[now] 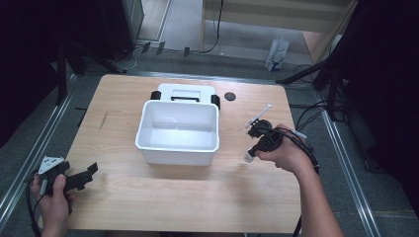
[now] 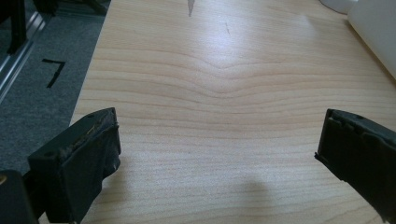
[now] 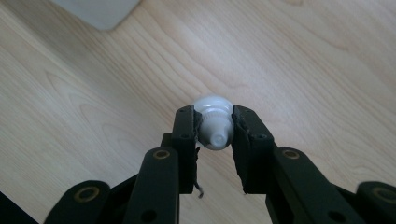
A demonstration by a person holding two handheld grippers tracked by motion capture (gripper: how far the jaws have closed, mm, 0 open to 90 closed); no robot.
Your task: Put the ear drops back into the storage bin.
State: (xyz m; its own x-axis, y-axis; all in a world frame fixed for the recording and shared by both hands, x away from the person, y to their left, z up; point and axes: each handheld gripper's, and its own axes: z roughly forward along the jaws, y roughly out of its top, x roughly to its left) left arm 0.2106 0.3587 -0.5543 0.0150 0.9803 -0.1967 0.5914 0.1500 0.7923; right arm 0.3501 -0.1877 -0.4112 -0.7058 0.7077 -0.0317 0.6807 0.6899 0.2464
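The wooden table [image 1: 163, 197] takes most of the high view. In its centre stands a white bin [image 1: 178, 132], open on top, and just behind it, toward the upper part of the frame, lies a white lid [image 1: 185, 92] with black latches. A small dark round thing [image 1: 229, 96] sits on the wood to the upper right of the lid.

At the lower left of the high view the left gripper [image 1: 84, 177] is over the table edge, held in a hand [image 1: 52, 197]. In the left gripper view its two jaws stand wide apart, with nothing but bare wood between them.

At the right centre of the high view the right gripper [image 1: 251, 154] is held in the other hand [image 1: 284, 153]. Its jaws are clenched on a small white bottle [image 3: 214, 122]. In the right gripper view the long axis of the bottle runs along the jaws, its narrow nozzle end pointing back to the camera and its rounded end toward the table.
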